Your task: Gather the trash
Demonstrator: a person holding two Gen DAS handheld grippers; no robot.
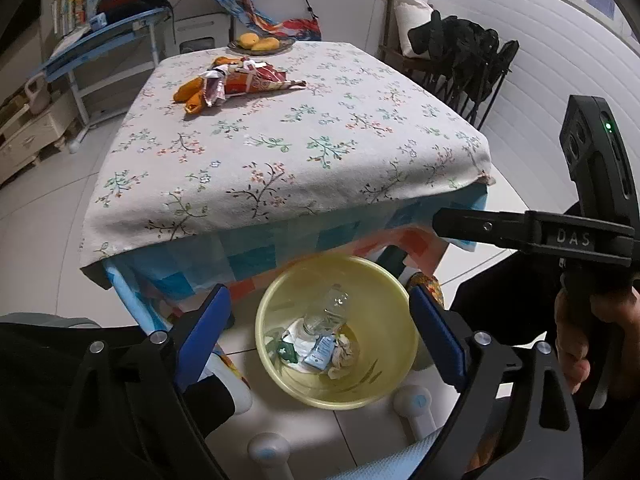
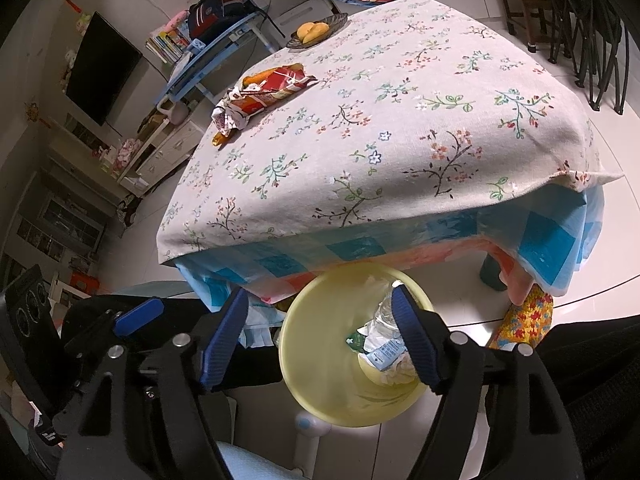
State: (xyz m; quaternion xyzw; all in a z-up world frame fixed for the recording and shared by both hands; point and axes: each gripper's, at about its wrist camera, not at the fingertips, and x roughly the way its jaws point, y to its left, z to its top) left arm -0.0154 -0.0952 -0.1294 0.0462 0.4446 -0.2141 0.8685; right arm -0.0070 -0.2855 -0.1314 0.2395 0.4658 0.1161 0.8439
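White tiled floor (image 1: 48,216), wall-mounted television (image 2: 102,70)

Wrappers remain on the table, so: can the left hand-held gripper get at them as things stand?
Probably yes. The left hand-held gripper is open and empty over the yellow bin, and the tablecloth between it and the snack wrappers looks bare; they lie toward the table's far side.

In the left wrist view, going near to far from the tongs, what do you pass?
Yellow bin holding trash → bare floral tablecloth → pile of snack wrappers → plate of yellow fruit.
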